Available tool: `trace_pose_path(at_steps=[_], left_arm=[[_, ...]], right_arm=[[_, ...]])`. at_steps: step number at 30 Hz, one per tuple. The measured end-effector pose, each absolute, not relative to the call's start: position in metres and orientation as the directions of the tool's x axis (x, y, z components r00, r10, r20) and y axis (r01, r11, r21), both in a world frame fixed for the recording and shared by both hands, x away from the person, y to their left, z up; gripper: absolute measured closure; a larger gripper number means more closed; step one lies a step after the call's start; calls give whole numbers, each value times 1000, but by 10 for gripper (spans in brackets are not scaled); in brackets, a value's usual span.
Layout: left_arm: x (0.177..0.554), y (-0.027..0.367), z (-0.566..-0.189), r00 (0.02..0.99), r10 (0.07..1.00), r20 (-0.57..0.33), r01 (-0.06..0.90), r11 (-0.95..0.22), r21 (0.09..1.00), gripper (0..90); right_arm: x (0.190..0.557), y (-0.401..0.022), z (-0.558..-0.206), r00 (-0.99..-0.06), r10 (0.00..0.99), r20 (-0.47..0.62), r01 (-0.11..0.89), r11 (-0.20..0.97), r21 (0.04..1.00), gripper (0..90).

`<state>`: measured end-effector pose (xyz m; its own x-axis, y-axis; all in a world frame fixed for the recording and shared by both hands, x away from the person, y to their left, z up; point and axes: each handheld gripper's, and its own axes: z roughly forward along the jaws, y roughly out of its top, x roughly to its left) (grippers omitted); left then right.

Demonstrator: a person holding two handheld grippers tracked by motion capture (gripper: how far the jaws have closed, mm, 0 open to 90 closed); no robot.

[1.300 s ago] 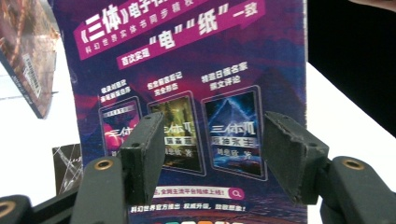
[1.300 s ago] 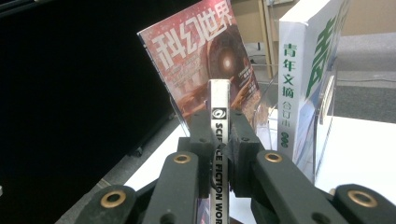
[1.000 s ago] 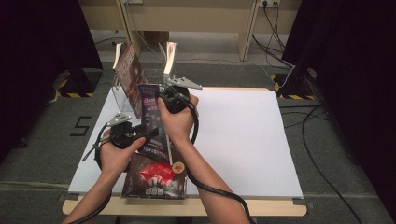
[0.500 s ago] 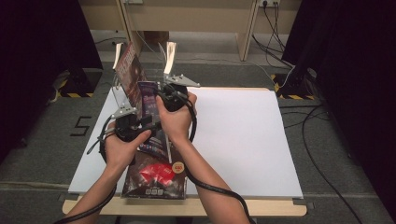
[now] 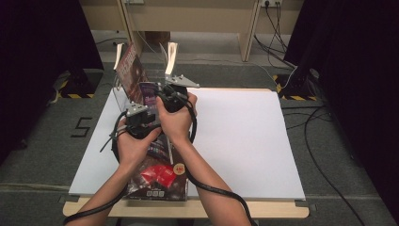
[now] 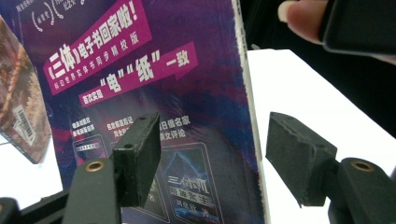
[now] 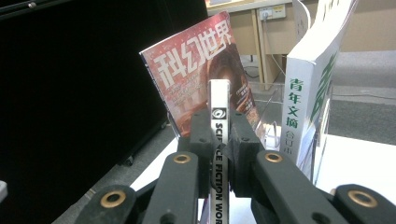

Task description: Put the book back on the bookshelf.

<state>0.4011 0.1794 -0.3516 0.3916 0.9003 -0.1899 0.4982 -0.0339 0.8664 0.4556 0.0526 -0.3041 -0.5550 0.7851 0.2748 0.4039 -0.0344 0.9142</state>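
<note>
Left gripper [image 6: 212, 163] moved inward, jaws opened wide; right gripper [image 7: 219, 154] pinches glossy thin magazine [image 7: 219, 135]

Four magazines [image 5: 149, 96]; two hand-held grippers [image 5: 171, 84]; one table [image 5: 244, 141].

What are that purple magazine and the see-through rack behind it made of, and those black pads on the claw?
The purple magazine looks like glossy coated paper: its cover catches a sheen and the edge shows thin stacked pages. The see-through rack appears to be clear acrylic or similar plastic, since things show through it. The black pads look like matte, slightly rough foam or rubber; which one is unclear.
</note>
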Motion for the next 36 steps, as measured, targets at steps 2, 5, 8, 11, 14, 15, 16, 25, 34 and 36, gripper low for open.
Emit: trace_pose_path(at_steps=[2, 5, 8, 11, 14, 15, 16, 25, 34, 36], left_arm=[[402, 177, -353, 386, 903, -188, 501, -34, 864, 348], [404, 173, -357, 378, 907, -183, 504, -36, 863, 342], [405, 170, -360, 366, 916, -163, 494, -43, 869, 341], [405, 169, -360, 352, 925, -139, 482, -52, 875, 374], [404, 170, -360, 349, 927, -135, 480, -53, 876, 403], [403, 171, -360, 352, 926, -134, 483, -56, 874, 410], [403, 171, -360, 354, 925, -138, 478, -52, 877, 418], [394, 177, -359, 340, 932, -125, 466, -51, 883, 532], [389, 181, -360, 300, 951, -74, 452, -73, 889, 624], [389, 183, -361, 286, 956, -60, 447, -78, 891, 643]], right_arm=[[456, 53, -304, -553, 785, 278, 405, -39, 914, 828], [456, 54, -305, -550, 789, 275, 402, -38, 915, 827], [455, 54, -304, -548, 791, 272, 402, -36, 915, 828], [455, 54, -304, -546, 791, 275, 405, -38, 913, 827], [453, 55, -303, -550, 789, 275, 405, -36, 914, 827], [453, 55, -303, -553, 787, 274, 405, -33, 914, 827], [453, 55, -303, -555, 786, 273, 402, -34, 915, 826], [451, 59, -301, -571, 773, 275, 409, -23, 912, 823], [449, 66, -299, -591, 759, 273, 408, -10, 913, 809], [449, 68, -299, -597, 756, 269, 408, -3, 913, 804]])
